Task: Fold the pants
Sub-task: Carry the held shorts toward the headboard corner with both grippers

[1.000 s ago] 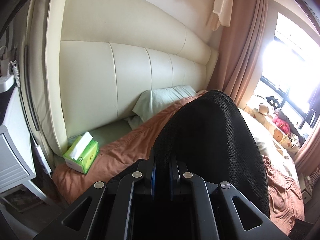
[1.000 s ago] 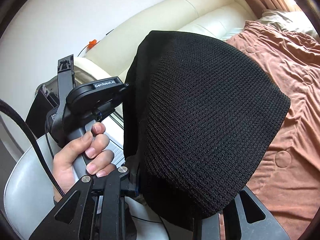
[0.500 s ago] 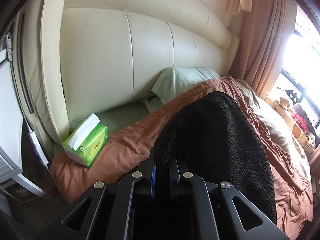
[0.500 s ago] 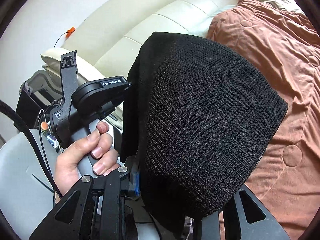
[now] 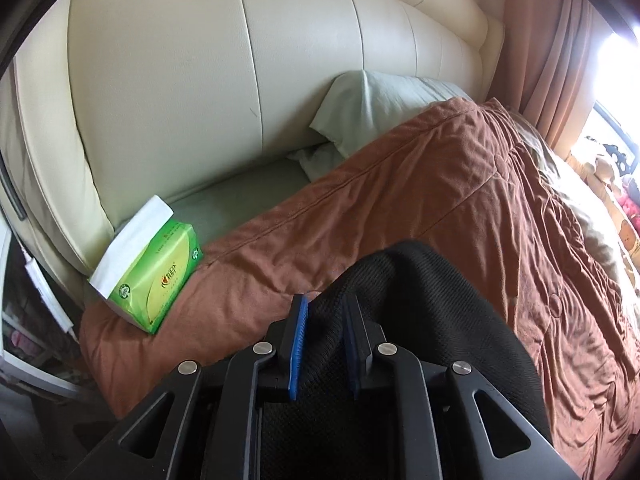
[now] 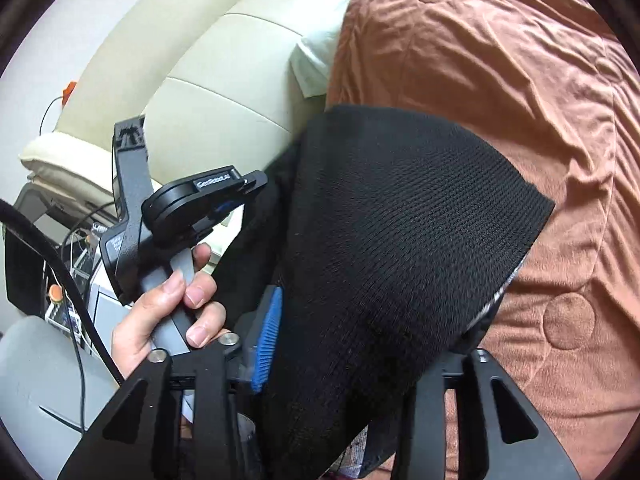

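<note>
The black knit pants [image 5: 420,320] are draped over both tools and hang low over the brown quilt [image 5: 440,200] of the bed. In the left wrist view the cloth rises from between the fingers and mounds toward one o'clock, with the quilt spreading beyond it from ten round to three. In the right wrist view the pants [image 6: 400,240] cover the middle of the frame, their long fold running from eleven o'clock down toward five, and the quilt [image 6: 520,80] lies past them from twelve to four. The coming lay-down is judged to turn on this: the bed lies ahead of and under both tools, with neither plainly nearer.

The jaws of the left gripper [image 5: 324,320] have just been opening. They stand slightly parted, a strip of cloth is still threaded between the blue pads [image 5: 298,340], and a gap shows at the left pad, so the cloth is judged loose rather than pinched.

The jaws of the right gripper [image 6: 360,344] have also just been opening and stand wider. Only its left blue pad [image 6: 267,336] can be seen, clear of the cloth; the other finger is buried under the pants, so contact there cannot be made out with certainty. The fabric appears merely slung across the tool.

The left hand [image 6: 168,320] is seen at nine o'clock in the right view, wrapped round its tool's handle.
</note>
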Motion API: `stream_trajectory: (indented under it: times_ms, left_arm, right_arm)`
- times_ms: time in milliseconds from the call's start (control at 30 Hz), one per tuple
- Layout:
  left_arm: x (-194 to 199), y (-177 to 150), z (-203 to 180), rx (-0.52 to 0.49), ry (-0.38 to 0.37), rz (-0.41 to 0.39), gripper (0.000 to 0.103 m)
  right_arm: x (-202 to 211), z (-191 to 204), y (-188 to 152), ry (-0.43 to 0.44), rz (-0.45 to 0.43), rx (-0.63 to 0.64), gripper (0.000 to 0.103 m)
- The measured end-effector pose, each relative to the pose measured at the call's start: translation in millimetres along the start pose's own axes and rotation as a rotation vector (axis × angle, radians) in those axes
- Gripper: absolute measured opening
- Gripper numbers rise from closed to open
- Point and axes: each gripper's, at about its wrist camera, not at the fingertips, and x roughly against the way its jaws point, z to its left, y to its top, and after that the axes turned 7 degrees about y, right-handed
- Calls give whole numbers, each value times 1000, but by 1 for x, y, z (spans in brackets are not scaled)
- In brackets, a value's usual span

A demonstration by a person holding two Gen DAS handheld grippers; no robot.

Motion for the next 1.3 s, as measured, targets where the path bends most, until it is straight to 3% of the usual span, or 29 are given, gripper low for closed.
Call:
stream_trajectory:
  times_ms: [33, 67, 100, 267, 433, 733, 867, 1000, 1167, 1233, 1267, 1300]
  left_arm:
    - [3, -2, 3, 16, -4, -2, 36]
    - [7, -3, 6, 28, -2, -7, 50]
    - [13, -4, 7, 33, 2, -23, 57]
    - [30, -15, 13, 30, 1, -33, 57]
    - [36, -35, 33, 54, 59, -33, 57]
    - [48, -64, 81, 164, 172, -50, 57]
    - [47, -72, 100, 211, 184, -47, 57]
    - [38, -74, 111, 239, 201, -31, 57]
    - [19, -79, 121, 256, 204, 8, 57]
    - [12, -83, 124, 274, 181, 16, 52]
    - [10, -85, 123, 269, 176, 12, 33]
    - [8, -86, 122, 261, 183, 19, 5]
  right_arm:
    - [4, -4, 1, 10, -8, -14, 77]
    - [8, -7, 3, 22, -16, -25, 84]
    - [12, -9, 4, 44, -23, -38, 87]
    - [29, -22, 12, 66, -53, -73, 87]
    - [31, -46, 11, 89, -32, -141, 87]
    - [11, -70, 0, 251, 44, -299, 85]
    - [-9, -78, 3, 327, 63, -333, 85]
    - [-27, -85, 8, 316, 73, -349, 84]
    - [-20, -96, 21, 244, -9, -323, 69]
    - [-20, -100, 31, 231, -21, -312, 60]
    - [-20, -99, 36, 210, -21, -294, 57]
    - [-21, -99, 39, 195, -23, -271, 45]
